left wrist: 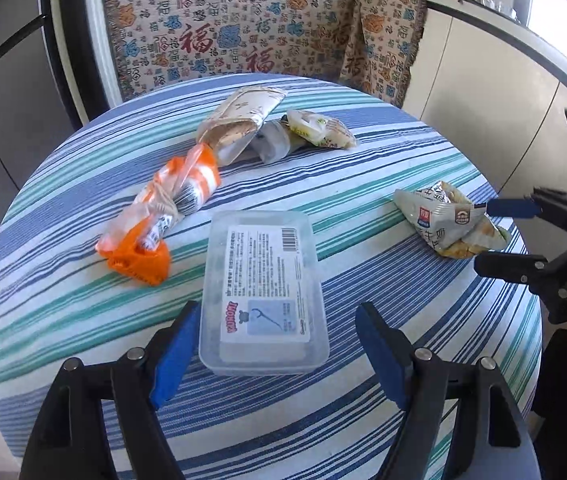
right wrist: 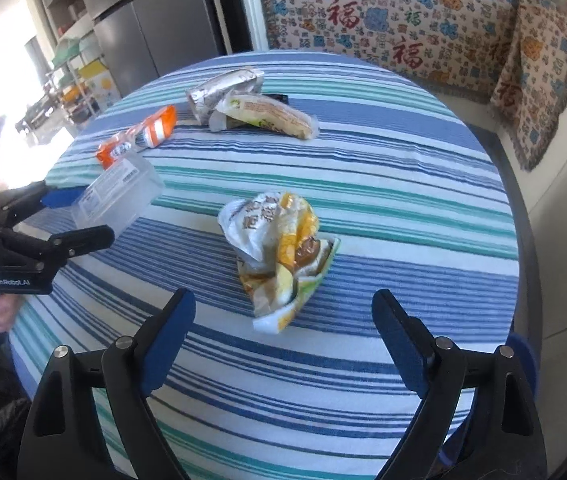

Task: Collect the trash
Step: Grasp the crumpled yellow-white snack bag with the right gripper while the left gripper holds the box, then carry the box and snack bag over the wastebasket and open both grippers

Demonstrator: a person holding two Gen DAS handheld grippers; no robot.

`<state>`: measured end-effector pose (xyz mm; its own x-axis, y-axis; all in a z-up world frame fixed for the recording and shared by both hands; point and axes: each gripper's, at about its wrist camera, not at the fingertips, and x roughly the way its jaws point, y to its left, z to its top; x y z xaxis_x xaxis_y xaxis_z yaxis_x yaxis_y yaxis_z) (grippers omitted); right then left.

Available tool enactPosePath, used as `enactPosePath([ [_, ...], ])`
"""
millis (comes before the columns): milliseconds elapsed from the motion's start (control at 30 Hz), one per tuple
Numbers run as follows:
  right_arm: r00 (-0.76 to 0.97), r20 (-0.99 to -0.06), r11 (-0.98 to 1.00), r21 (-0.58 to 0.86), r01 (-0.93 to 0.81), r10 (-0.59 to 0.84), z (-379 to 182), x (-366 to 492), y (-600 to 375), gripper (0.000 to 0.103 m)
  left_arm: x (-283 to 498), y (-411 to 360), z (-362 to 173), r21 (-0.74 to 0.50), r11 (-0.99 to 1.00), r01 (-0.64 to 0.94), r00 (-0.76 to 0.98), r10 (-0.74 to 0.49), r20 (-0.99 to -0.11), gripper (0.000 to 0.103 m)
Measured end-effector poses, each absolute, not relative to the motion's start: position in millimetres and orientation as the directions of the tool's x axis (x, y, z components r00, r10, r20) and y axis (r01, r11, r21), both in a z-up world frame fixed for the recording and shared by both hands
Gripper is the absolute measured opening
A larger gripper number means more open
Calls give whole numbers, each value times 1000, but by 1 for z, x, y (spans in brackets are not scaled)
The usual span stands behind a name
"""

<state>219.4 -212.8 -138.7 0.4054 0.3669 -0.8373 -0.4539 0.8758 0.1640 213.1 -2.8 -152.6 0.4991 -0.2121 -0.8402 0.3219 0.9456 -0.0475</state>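
both hand-held grippers hang over the striped tabletop (left wrist: 83, 300). left hand-held gripper (left wrist: 275, 352) stands open around the near end of the clear plastic box (left wrist: 263, 280), pads just apart from its walls; closing on it looks like the step in hand. right hand-held gripper (right wrist: 283, 332) gapes wide and empty, the crumpled snack bag (right wrist: 279, 252) just beyond its tips, right of the box. only the right wrist view shows a fridge (right wrist: 155, 12); beyond the box lies an orange wrapper (left wrist: 155, 220).

You see a clear, frosted plastic box (left wrist: 263, 288) with a paper label. The crumpled snack wrapper (right wrist: 279, 256) looks glossy; the striped tablecloth (right wrist: 383, 208) is matt woven cloth
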Motion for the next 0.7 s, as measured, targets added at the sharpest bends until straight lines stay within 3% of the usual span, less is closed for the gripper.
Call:
enactPosePath([
  [67,403,-840,866,146,-479,364,-135,225,-201,85,216,-7,-153,-3,945,328,497,-175,-850,61],
  [100,396,-849,864,131,-485,351,-137,229,-195,82,217,-7,-153,6,943,334,498,-171,-850,61],
  [133,386,-862,867,112,-485,327,-140,235,-189,67,216,-7,-153,10,942,336,499,-169,-850,61],
  [167,371,-873,867,109,-487,317,-143,239,-186,42,215,-8,-152,13,942,336,503,-168,-848,60],
  [233,373,-872,877,121,-465,317,-143,242,-191,29,211,-10,-147,5,940,341,508,-180,-842,60],
  [467,429,-800,897,295,-328,420,-119,220,-261,24,192,-62,-121,-94,904,418,511,-319,-799,60],
  [700,516,-810,960,255,-118,279,-106,201,-386,24,187,-183,-104,-199,796,572,428,-496,-756,60],
])
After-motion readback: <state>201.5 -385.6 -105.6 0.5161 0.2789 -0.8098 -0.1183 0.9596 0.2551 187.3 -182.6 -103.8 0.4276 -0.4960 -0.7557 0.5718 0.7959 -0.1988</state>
